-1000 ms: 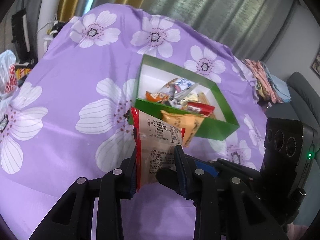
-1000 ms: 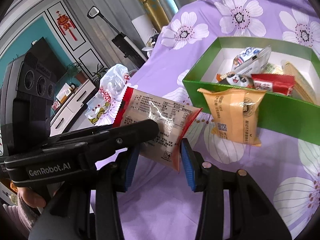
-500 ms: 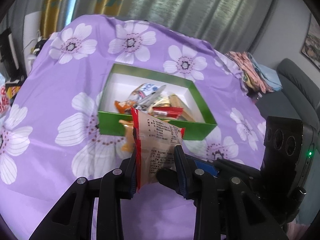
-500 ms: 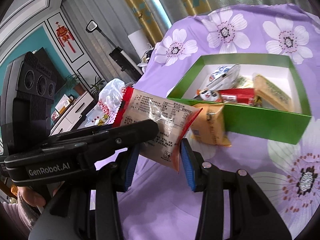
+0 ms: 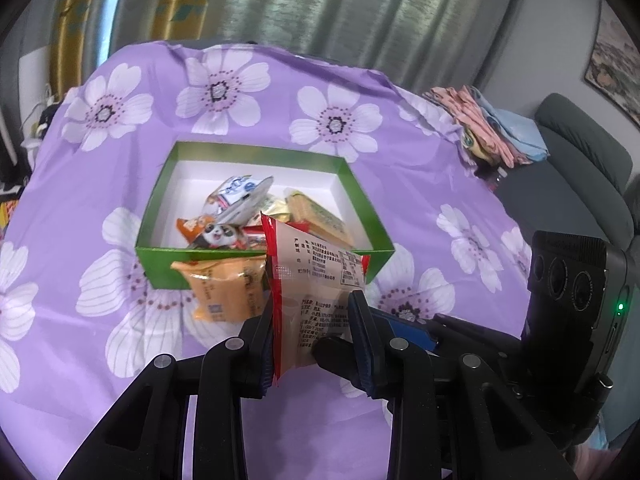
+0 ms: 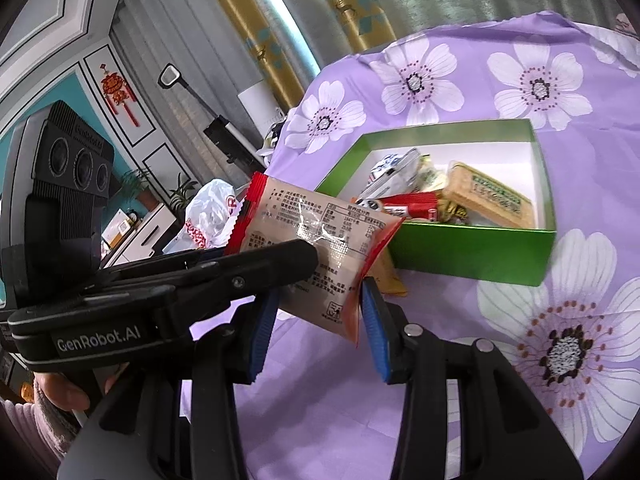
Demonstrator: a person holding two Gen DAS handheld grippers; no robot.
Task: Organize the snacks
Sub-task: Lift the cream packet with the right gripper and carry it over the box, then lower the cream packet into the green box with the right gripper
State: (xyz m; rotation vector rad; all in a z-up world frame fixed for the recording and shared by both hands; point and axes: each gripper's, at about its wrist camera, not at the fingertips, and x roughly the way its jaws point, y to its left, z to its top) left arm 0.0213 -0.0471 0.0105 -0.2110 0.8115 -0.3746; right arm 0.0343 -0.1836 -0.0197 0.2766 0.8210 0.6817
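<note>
Both grippers have swung round since a second ago, carrying the red-edged snack packet with them, so the green box now shows more from above and more of its white floor is in sight. Beneath everything spreads the purple flowered cloth, and the box rests flat on it with its heap of snacks gathered toward the near side. An orange snack packet lies on the cloth outside the box, leaning against the near green wall. The red-edged packet hangs in the air short of that wall, printed back toward the cameras. The left gripper is clamped on it, with the packet's red seam against one blue pad and its far side reaching the other. The right gripper has its fingers set either side of the packet's lower corner, though I cannot tell whether they press on it. Inside the box, a tan biscuit pack lies slantwise beside a red wrapper, and a panda-faced packet sits at the near wall. Beyond the cloth's edge, a white plastic bag is in view.
</note>
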